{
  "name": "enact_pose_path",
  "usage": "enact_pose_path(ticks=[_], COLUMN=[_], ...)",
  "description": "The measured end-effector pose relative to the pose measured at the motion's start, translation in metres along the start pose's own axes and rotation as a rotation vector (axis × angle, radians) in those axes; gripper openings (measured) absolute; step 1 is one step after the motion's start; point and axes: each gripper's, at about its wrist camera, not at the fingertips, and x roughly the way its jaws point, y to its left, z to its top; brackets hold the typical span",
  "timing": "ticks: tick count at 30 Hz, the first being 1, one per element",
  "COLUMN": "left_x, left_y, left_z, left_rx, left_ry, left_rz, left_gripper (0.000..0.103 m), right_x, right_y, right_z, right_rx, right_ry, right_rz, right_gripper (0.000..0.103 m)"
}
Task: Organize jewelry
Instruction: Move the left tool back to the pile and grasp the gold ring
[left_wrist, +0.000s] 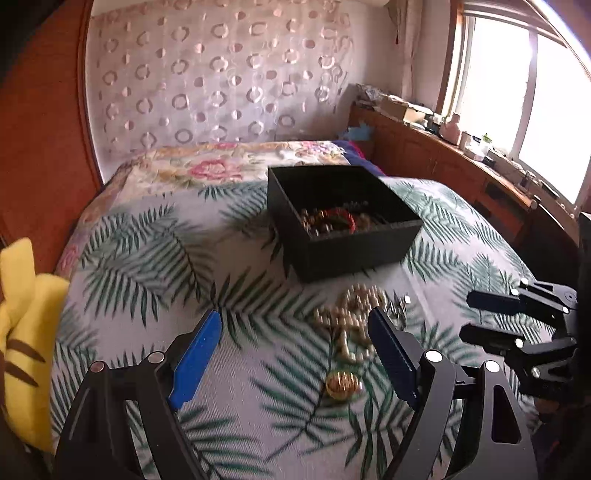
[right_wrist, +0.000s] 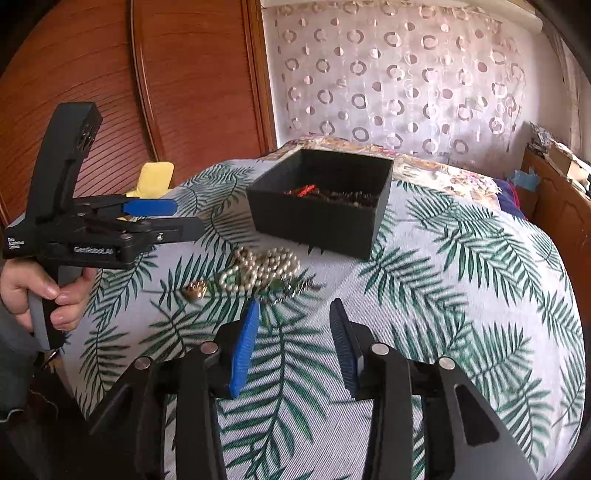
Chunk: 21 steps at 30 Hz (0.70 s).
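1. The jewelry still to be put away lies loose on the bed's palm-leaf-print cover, just in front of the open black square box: a heaped string of cream pearl beads, a small round gold-coloured piece to its left in the right wrist view, and some green-and-metal bits at its right edge that are too blurred to name.
2. The box already holds a tangle of dark beads and something red, so the task looks partly done.
3. The left tool has its blue pads spread wide with nothing between them. In its own view the pearls sit just beyond its right pad and the gold piece lies on the cover between the pads.
4. The right tool has its pads partly apart and empty, aimed at the cover just short of the pearl heap.
5. The step in hand seems to be reaching for the next piece. To do it well, I would bring one tool straight down over the middle of the heap, so both pads straddle several strands, and pinch low against the soft cover.
6. The two tools are near each other over the same small pile, so only one should close at a time.
7. Room is generous: open cover lies to the right and nearer, and the box's near wall is the only edge to lift over. A yellow soft toy sits well off to the left.
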Motion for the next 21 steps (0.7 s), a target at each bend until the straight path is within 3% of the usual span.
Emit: enact_pose_path(ticks=[11,16,21], left_x=[0.002,0.009,0.018], left_y=[-0.014,-0.033,-0.042], left_z=[-0.035,-0.036,-0.034], left_rx=[0.043,0.095,0.131], left_ry=[0.085,0.107,0.131], left_rz=[-0.041,-0.049,-0.011], left_gripper=[0.076,0.055,0.043], right_x=[-0.001,-0.001,-0.001], right_y=[0.02,0.022,0.022], right_z=[-0.023,-0.028,-0.028], right_rx=[-0.055,-0.056,-0.061], right_ry=[0.046,0.05,0.046], right_rz=[-0.005,-0.007,-0.009], right_gripper=[0.042,0.042,0.042])
